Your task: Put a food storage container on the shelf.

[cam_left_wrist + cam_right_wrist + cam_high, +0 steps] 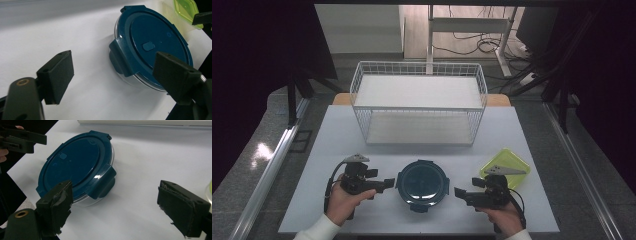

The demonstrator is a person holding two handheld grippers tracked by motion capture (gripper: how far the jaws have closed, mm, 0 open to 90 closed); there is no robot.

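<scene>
A round clear container with a dark blue clip-on lid [422,182] sits on the white table near the front edge. My left gripper [387,184] is just to its left, pointing at it, jaws open and empty. In the left gripper view the container [150,47] lies just ahead of the left gripper [115,77], one lid clip facing it. My right gripper [459,192] is just right of the container, also open and empty. In the right gripper view the container [77,167] is ahead and to the left of the right gripper [120,207].
A white wire two-level rack [419,100] stands at the back of the table [332,145]. A square container with a yellow-green lid [507,165] sits behind my right gripper. The table's front edge runs close behind both hands.
</scene>
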